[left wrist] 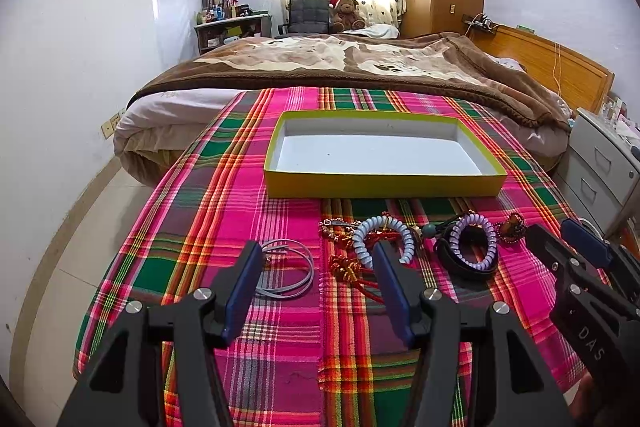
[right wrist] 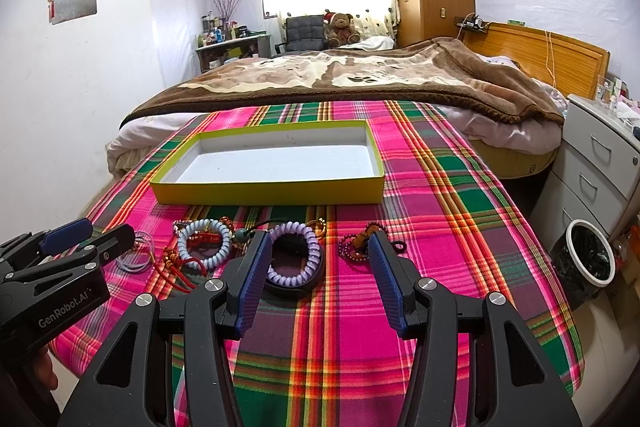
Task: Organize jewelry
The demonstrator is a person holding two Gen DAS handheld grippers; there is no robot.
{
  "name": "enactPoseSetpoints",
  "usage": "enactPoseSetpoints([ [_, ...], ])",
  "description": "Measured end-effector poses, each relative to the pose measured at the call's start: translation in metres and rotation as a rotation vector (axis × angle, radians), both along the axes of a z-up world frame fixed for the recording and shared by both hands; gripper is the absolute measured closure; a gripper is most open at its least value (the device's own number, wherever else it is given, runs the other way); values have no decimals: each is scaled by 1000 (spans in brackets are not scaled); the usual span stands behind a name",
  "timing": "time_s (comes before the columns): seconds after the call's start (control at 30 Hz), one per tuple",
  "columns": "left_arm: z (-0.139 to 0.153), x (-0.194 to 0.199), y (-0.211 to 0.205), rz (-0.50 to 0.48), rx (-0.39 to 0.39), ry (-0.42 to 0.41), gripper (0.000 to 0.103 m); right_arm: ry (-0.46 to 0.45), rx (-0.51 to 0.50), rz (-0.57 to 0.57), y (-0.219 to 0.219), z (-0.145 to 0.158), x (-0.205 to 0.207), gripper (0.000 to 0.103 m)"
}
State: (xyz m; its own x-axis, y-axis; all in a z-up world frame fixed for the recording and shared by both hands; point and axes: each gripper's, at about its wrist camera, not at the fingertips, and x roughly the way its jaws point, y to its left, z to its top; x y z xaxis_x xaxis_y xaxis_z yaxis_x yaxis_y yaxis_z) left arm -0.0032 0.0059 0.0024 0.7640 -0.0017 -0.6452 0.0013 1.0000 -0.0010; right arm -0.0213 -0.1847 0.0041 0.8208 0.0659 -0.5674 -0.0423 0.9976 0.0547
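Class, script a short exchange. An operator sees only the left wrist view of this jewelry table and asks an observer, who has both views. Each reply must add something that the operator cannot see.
Operator: I only catch the edge of the right gripper. Are its jaws open?
Observer: Yes, they stand wide apart and are clamped on nothing.
Operator: Is anything on the floor to the right of the table, past that gripper?
Observer: A white-rimmed bin with a black liner stands there, in front of the drawer unit.
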Motion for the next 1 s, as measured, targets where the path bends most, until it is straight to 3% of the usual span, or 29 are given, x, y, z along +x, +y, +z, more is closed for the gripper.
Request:
enactPoseSetpoints([
  [0.27, -9, 8, 8, 6, -17, 31, 44, -2, 30, 2, -13, -4, 4, 52],
  [0.53, -18, 19, 30, -20, -105, 87, 44, 59, 93, 87, -31, -15, 29, 52],
  [0.73, -21, 21, 52, -17, -167, 104, 43, 122, 77, 188, -18, -28, 56, 52],
  [1.0, -27, 24, 80, 14, -239, 148, 41, 190, 55, 225, -8, -40, 69, 52],
])
